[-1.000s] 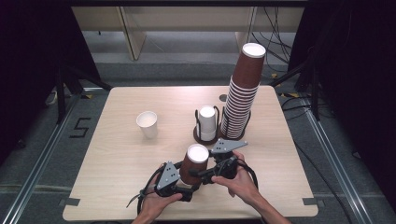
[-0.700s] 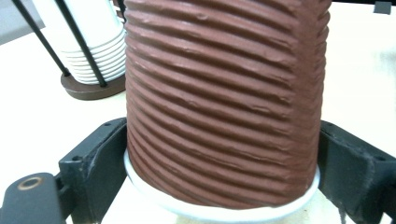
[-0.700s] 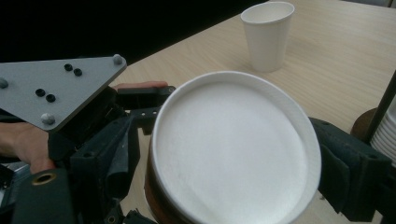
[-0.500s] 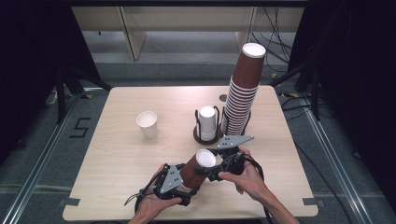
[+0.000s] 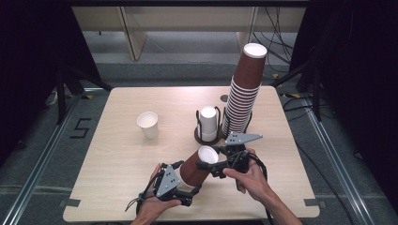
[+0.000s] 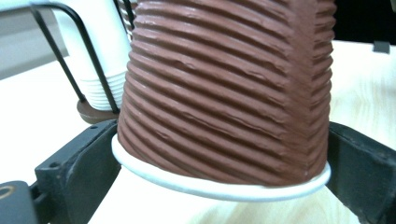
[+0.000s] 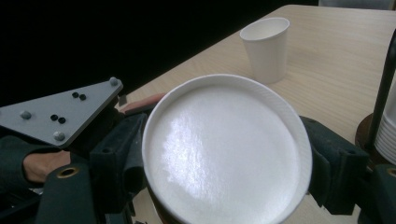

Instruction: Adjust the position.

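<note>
A brown ribbed paper cup (image 5: 191,169) hangs tilted over the table's near edge, its white top end up and to the right. My left gripper (image 5: 187,182) grips its lower end. In the left gripper view the two jaws press on the white ring at the foot of the cup (image 6: 224,93); they have just been opening a little, with the cup still between them. My right gripper (image 5: 212,161) has just been closing. In the right gripper view its jaws sit against both sides of the cup's white round top (image 7: 229,149).
A tall leaning stack of brown cups (image 5: 244,93) stands at the back right. Beside it is a wire holder with white cups (image 5: 208,123). A single white cup (image 5: 148,124) stands left of centre. The table edge (image 5: 117,213) lies just below the hands.
The brown cup has tipped from upright to leaning right. The right gripper has come in from its right side and its jaws have closed around the cup's white top.
</note>
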{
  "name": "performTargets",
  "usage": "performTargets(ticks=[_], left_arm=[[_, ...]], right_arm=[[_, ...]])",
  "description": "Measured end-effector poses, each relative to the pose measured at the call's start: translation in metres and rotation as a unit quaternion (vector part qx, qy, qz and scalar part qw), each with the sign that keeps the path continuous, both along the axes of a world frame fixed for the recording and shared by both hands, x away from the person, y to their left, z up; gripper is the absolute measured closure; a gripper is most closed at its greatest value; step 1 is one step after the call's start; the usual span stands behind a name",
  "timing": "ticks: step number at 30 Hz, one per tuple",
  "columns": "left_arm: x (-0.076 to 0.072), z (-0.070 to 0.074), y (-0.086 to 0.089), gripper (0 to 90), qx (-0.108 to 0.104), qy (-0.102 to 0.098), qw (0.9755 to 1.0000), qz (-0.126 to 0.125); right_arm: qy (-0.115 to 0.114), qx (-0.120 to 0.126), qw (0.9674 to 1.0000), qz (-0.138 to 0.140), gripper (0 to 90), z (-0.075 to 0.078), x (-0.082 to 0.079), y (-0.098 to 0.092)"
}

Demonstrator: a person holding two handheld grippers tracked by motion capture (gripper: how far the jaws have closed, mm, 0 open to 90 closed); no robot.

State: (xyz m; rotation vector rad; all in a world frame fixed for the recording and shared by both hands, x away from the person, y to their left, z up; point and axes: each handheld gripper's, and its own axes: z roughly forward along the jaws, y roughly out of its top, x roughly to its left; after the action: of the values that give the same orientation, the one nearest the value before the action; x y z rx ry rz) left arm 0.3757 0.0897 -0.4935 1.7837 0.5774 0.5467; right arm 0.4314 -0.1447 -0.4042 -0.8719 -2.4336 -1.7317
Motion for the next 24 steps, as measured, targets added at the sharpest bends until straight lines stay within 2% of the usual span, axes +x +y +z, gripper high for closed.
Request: performTargets(ticks=[1,5,11,14,15,21,24], left_arm=[[-0.0003,0.0005,0.0002,2.6,0.0,0.002,1.0,0.002],[-0.0004,0.0012,-0.0004,2.5,-0.016,-0.006,0.9998,0.009],[-0.0002,0.0022,0.0014,4.5,-0.022,-0.009,0.9997,0.006],[0.0002,0.0018,0.003,5.3,-0.013,-0.011,0.9998,0.005],[0.0004,0.0019,0.0035,6.0,-0.008,-0.014,0.9999,0.005],[0.0014,0.0042,0.0061,10.4,0.013,-0.017,0.9998,-0.005],[0.0014,0.0059,0.0084,11.3,0.028,-0.018,0.9994,-0.007]], right_arm=[[0.014,0.004,0.9999,-0.004,23.9,0.0004,-0.0011,0.0],[0.016,0.024,0.9996,-0.005,23.9,-0.0013,0.0001,-0.0001],[0.034,0.033,0.9989,-0.001,23.8,-0.0009,-0.0005,-0.0006],[0.038,0.035,0.9987,-0.004,23.6,-0.0027,-0.0001,-0.0005],[0.031,0.033,0.999,-0.003,23.5,-0.0033,0.0012,-0.0002],[0.041,0.026,0.9988,0.001,22.4,-0.0032,0.001,-0.0015],[0.032,0.015,0.9993,0.007,21.7,-0.0025,0.0012,-0.0016]])
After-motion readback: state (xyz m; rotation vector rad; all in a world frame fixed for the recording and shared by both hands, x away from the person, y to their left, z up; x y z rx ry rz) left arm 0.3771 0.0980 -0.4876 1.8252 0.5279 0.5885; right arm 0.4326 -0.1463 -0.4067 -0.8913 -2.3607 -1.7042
